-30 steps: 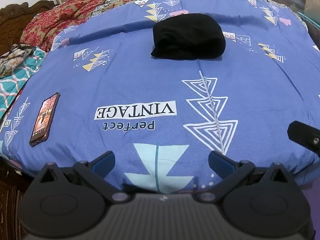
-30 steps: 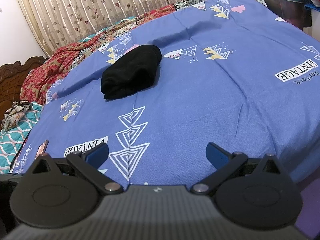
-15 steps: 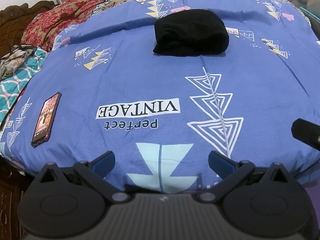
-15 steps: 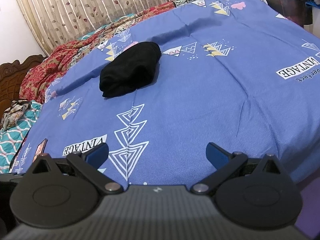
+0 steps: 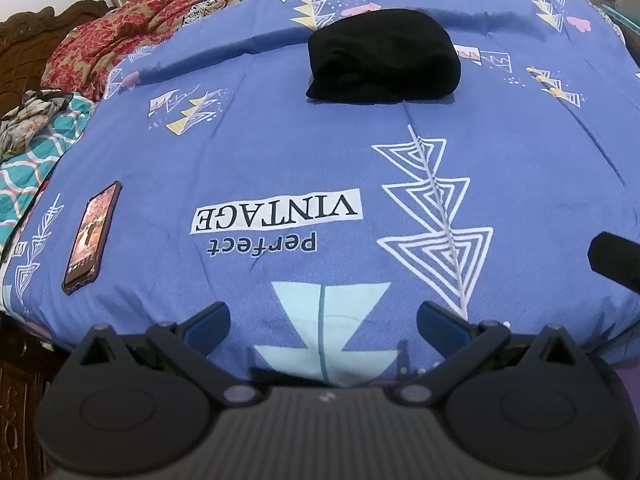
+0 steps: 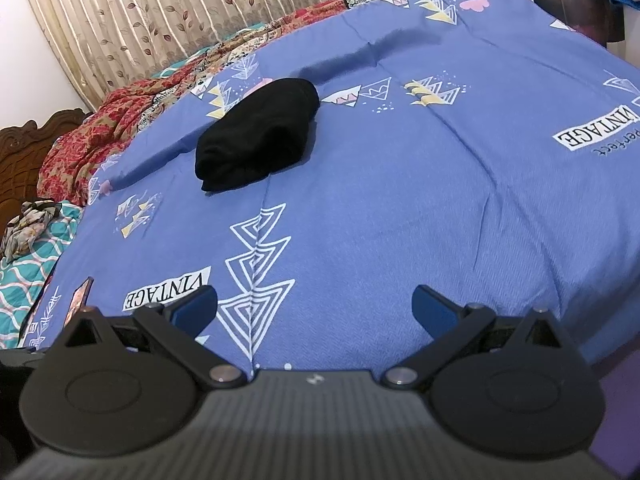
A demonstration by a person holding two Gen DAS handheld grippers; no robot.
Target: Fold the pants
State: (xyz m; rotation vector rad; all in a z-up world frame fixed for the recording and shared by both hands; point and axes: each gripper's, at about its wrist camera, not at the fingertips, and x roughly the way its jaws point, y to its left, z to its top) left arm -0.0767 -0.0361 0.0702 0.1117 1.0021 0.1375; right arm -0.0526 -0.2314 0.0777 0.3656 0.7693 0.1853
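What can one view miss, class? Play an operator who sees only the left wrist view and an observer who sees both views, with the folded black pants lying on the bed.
Operator: I see the black pants folded on the blue bedspread, and only a dark edge of the other tool. Is the right claw open?
Observer: Yes. The right claw is open and holds nothing, above the near edge of the bed.
Operator: What stands behind the bed?
Observer: A beige curtain with a leaf print hangs along the far side.
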